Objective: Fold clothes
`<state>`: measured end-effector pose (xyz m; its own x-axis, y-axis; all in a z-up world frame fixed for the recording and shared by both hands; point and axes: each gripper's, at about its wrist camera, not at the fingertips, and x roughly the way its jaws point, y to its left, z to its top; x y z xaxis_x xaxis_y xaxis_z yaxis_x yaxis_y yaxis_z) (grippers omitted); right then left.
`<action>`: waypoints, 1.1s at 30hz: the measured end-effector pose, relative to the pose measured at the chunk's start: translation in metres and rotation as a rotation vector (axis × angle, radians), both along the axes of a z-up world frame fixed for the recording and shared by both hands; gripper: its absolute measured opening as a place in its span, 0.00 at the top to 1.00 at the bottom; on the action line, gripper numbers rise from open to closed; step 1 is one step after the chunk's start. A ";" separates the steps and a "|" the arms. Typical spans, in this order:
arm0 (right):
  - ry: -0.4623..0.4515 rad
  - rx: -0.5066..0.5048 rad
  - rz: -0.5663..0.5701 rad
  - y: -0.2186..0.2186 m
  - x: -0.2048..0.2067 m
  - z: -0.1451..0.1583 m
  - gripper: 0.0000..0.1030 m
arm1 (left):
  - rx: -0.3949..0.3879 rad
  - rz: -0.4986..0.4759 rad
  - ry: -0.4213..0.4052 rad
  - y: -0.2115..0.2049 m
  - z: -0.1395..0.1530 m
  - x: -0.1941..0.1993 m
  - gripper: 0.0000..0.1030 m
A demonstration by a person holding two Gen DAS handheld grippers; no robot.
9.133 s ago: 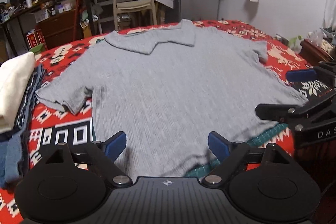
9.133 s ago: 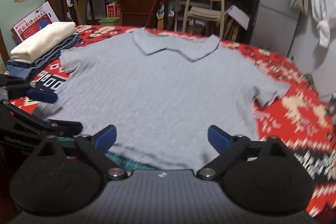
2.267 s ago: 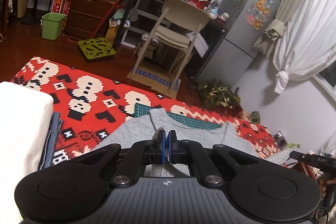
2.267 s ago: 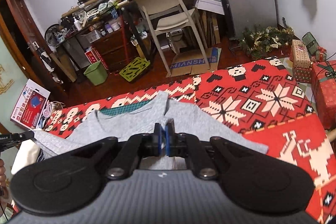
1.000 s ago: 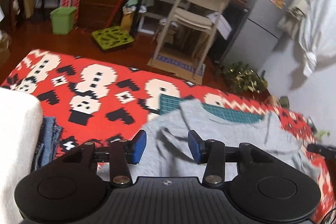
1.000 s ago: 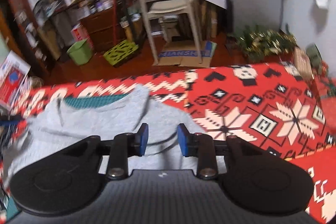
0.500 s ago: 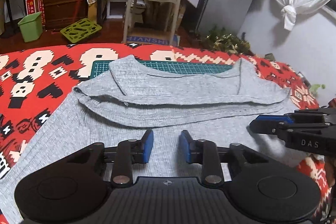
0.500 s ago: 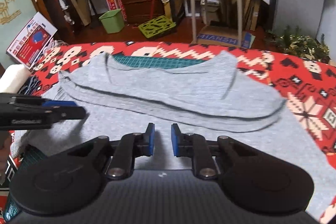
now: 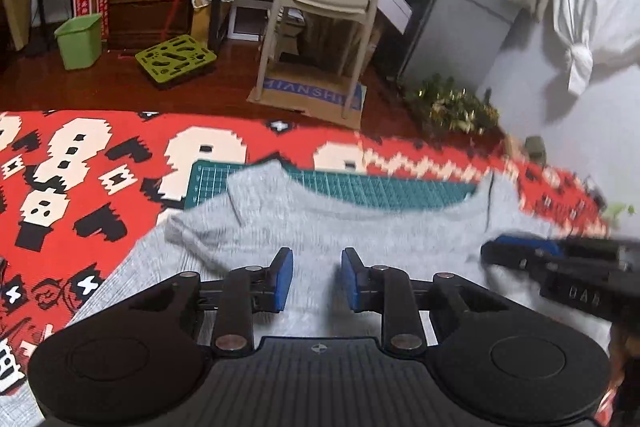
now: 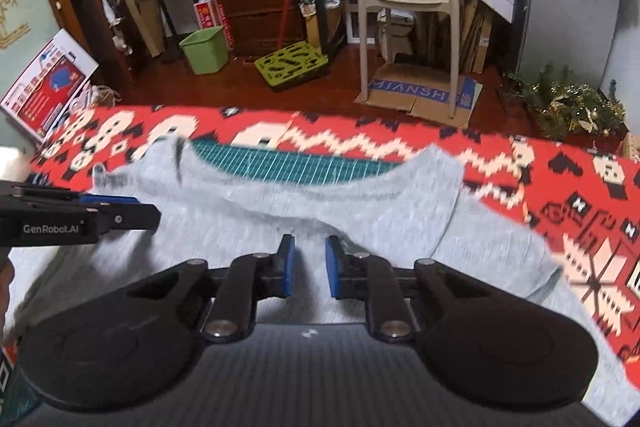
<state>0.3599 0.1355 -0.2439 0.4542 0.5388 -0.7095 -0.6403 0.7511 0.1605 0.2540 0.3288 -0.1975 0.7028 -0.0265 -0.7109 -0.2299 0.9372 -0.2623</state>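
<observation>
Above the blurred grey shirt (image 9: pixel 360 227), left gripper (image 9: pixel 316 279) and right gripper (image 10: pixel 308 267) gape empty.

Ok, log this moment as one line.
stage: first fold laid | grey shirt: flat on red blanket | left gripper: open, empty | right gripper: open, empty

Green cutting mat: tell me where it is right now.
The green cutting mat lies on the red patterned blanket, its far strip showing just beyond the grey shirt, in front of both tools in each wrist view.
</observation>
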 end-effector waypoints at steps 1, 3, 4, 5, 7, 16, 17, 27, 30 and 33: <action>0.000 0.009 0.001 0.000 0.000 0.003 0.82 | -0.012 -0.003 -0.008 0.001 0.003 -0.002 0.76; -0.003 0.019 0.011 -0.001 -0.002 0.008 0.81 | -0.018 -0.021 -0.003 0.001 0.006 -0.006 0.76; -0.006 0.011 0.030 -0.001 -0.007 0.008 0.81 | -0.021 -0.034 0.006 0.000 0.006 -0.008 0.76; -0.008 0.000 0.050 0.000 -0.014 0.008 0.81 | -0.021 -0.051 0.018 -0.002 0.005 -0.010 0.76; -0.002 -0.018 0.079 -0.001 -0.025 0.006 0.81 | -0.007 -0.088 0.046 -0.008 0.001 -0.016 0.76; 0.049 -0.039 0.095 -0.009 -0.034 -0.008 0.81 | -0.003 -0.124 0.084 -0.011 -0.013 -0.016 0.76; 0.051 -0.036 0.096 -0.007 -0.031 -0.008 0.81 | -0.003 -0.120 0.084 -0.011 -0.014 -0.014 0.76; 0.005 0.018 0.009 -0.002 0.001 0.003 0.81 | -0.064 0.002 0.000 0.015 0.006 -0.003 0.73; -0.017 0.037 -0.016 -0.016 0.002 0.015 0.81 | -0.062 -0.003 -0.010 0.018 0.013 -0.009 0.72; -0.019 0.018 -0.026 -0.031 -0.002 0.018 0.79 | -0.009 -0.055 0.020 0.015 0.013 -0.018 0.72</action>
